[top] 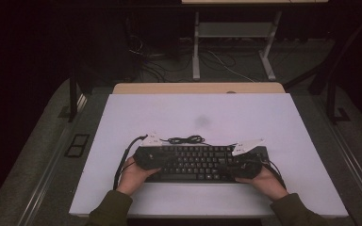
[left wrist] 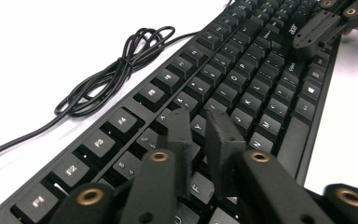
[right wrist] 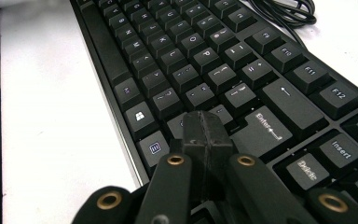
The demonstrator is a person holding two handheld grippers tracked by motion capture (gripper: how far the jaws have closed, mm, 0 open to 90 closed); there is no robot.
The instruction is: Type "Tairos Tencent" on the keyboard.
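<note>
Two grippers poke the black plastic keyboard (top: 198, 162): your left gripper (left wrist: 200, 135) slightly parted, right gripper (right wrist: 206, 133) closed, both empty; press the next key squarely.

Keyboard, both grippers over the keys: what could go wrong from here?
1. The left gripper has a narrow gap between its jaws above the keyboard; lowered like this, its two tips could land on neighbouring keys at once.
2. The right gripper is shut and sits by the Enter key; a small drift might press it by mistake.
3. The cable lies coiled loosely behind the keyboard; a sideways push could drag or snag it.
</note>
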